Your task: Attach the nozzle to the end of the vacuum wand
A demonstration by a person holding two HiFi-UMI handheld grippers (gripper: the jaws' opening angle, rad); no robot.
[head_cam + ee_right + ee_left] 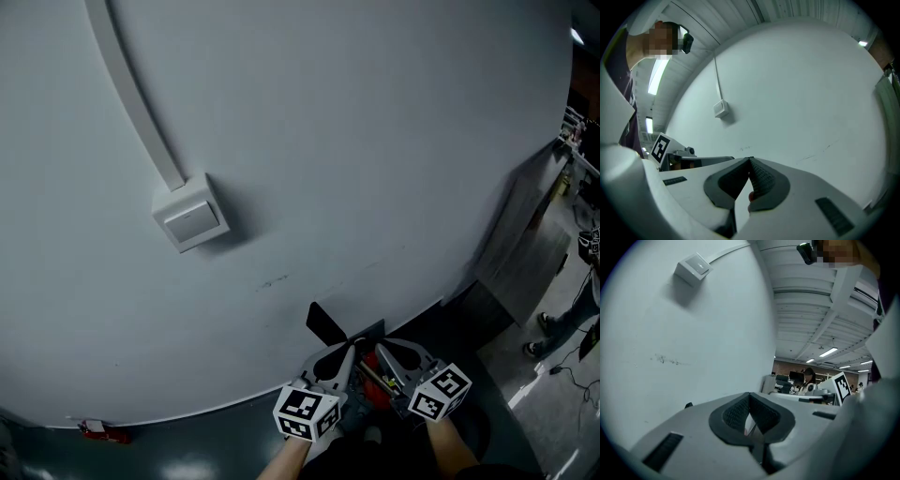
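Observation:
Both grippers sit low in the head view, side by side and close to a pale wall. My left gripper (348, 347) (750, 395) is shut, its dark ribbed pads meeting at the tips with nothing between them. My right gripper (379, 351) (750, 160) is also shut and holds nothing. A red part (373, 386) shows between the two gripper bodies, too hidden to name. A black angular piece (325, 324) lies just beyond the fingertips against the wall. I can make out no wand or nozzle in any view.
The pale wall (356, 159) fills most of each view and carries a white box (190, 214) (721, 108) fed by a conduit. A small red item (97, 430) lies at the wall's foot on the left. A person's legs (562, 319) stand at the far right.

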